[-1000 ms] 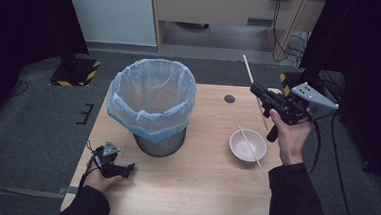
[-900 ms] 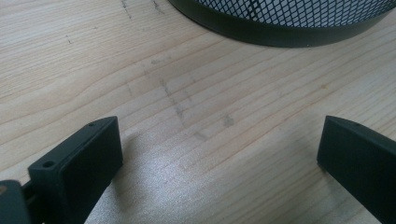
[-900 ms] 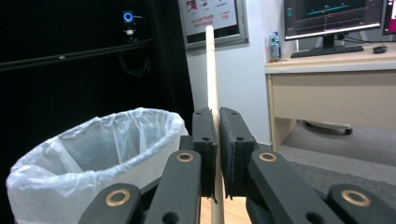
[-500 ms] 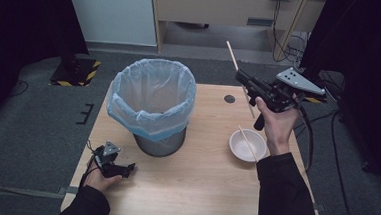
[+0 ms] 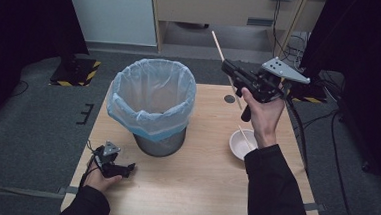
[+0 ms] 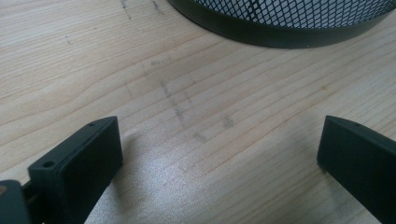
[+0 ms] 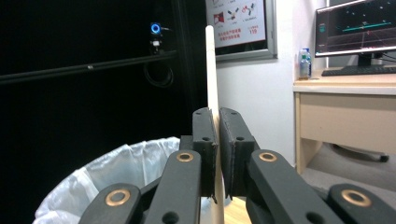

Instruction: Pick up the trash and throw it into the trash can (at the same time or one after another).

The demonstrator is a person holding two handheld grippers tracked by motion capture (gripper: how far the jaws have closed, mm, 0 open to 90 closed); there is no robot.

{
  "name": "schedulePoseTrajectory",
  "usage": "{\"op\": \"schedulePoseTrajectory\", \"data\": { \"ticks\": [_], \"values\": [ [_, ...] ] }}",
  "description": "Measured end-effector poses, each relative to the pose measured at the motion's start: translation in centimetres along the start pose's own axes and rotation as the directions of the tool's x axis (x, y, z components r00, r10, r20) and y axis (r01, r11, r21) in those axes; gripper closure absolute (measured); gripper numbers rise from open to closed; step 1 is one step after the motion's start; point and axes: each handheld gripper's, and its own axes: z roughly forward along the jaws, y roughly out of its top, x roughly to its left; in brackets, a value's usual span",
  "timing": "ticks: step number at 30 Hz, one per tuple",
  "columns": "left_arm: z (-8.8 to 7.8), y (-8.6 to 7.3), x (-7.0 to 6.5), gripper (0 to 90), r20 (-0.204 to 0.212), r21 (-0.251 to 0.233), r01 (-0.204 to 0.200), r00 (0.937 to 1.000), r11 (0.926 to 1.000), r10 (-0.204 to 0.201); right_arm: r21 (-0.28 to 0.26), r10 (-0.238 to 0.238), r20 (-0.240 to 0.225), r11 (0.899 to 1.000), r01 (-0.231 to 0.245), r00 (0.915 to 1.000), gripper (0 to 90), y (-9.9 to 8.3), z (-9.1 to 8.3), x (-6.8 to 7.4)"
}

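Since before, the right gripper [image 5: 229, 70] has moved left toward the bin [image 5: 151, 102], pinching a wooden chopstick [image 7: 211, 70]. Left gripper [image 6: 219, 154] rests wide apart on the scratched wooden table [image 5: 199, 183]. Grey carpet surrounds it. A wall poster [image 7: 236, 21] reads "119".

Table [image 5: 198, 188]: pale wood, matt, grain lines & a few grey scuffs. Bin [image 6: 289, 18]: black metal mesh w/ smooth dark base rim; liner [image 5: 151, 100] thin, crinkly, see-through plastic. Chopstick [image 7: 211, 70]: plain light wood, smooth. Bowl [image 5: 236, 143]: white, glossy. Right gripper [image 7: 218, 140]: matt black plastic, brass-look rivets.
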Motion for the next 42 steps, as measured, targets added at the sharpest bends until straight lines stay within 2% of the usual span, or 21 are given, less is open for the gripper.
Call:
{"op": "schedulePoseTrajectory", "data": {
  "ticks": [7, 27, 30, 33, 42],
  "values": [
    [0.0, 0.0, 0.0, 0.0, 0.0, 0.0, 0.0, 1.0, 1.0, 0.0, -0.01, -0.018, -0.013, 1.0, 0.018, 0.9997, 85.8, 0.7, 1.3, 0.8],
    [0.0, 0.0, 0.0, 0.0, -0.001, -0.002, 0.0, 1.0, 1.0, 0.0, -0.008, -0.031, -0.077, 1.0, 0.03, 0.9966, 85.8, 0.9, 6.2, 3.4],
    [0.0, 0.0, 0.0, 0.0, 0.0, -0.002, 0.0, 1.0, 1.0, 0.0, -0.017, -0.008, -0.095, 1.0, 0.007, 0.9955, 85.8, 0.6, 6.9, 3.7],
    [0.0, 0.0, 0.0, 0.0, -0.001, -0.002, 0.0, 1.0, 1.0, 0.0, -0.008, -0.006, -0.095, 1.0, 0.005, 0.9955, 85.8, 0.2, 7.4, 3.7],
    [0.0, 0.0, 0.0, 0.0, 0.0, -0.002, -0.001, 1.0, 1.0, 0.001, -0.027, 0.023, -0.114, 0.999, -0.026, 0.9932, 85.8, -0.4, 8.6, 3.5]
  ]
}}
